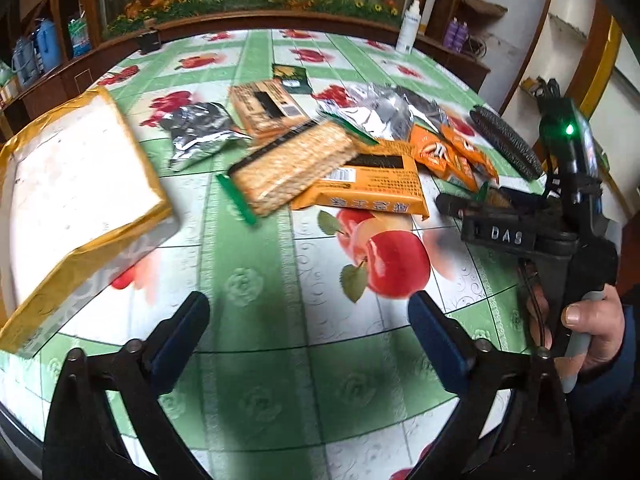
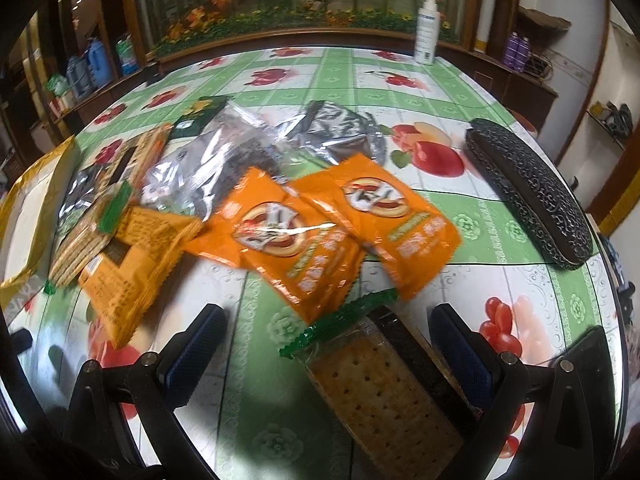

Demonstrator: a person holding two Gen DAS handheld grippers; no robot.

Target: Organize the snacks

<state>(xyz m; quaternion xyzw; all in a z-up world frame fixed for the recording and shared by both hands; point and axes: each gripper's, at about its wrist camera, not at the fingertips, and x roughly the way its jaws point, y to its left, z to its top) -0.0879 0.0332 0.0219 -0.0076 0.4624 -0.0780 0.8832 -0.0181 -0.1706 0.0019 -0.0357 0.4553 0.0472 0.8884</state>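
The left gripper [image 1: 308,332] stood released over the fruit-print green tablecloth [image 1: 256,264]. The right gripper [image 2: 328,344] gaped around a clear-wrapped, green-edged cracker packet [image 2: 380,384], not visibly gripping it.

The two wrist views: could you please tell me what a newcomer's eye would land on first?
Probably the heap of snacks mid-table: two bright orange packets overlapping, with crumpled silver foil bags behind them. Next, the cracker pack lying between the right tool's open fingers. On the left edge sits a flat parcel in yellow tape, all on an apple-print tablecloth.
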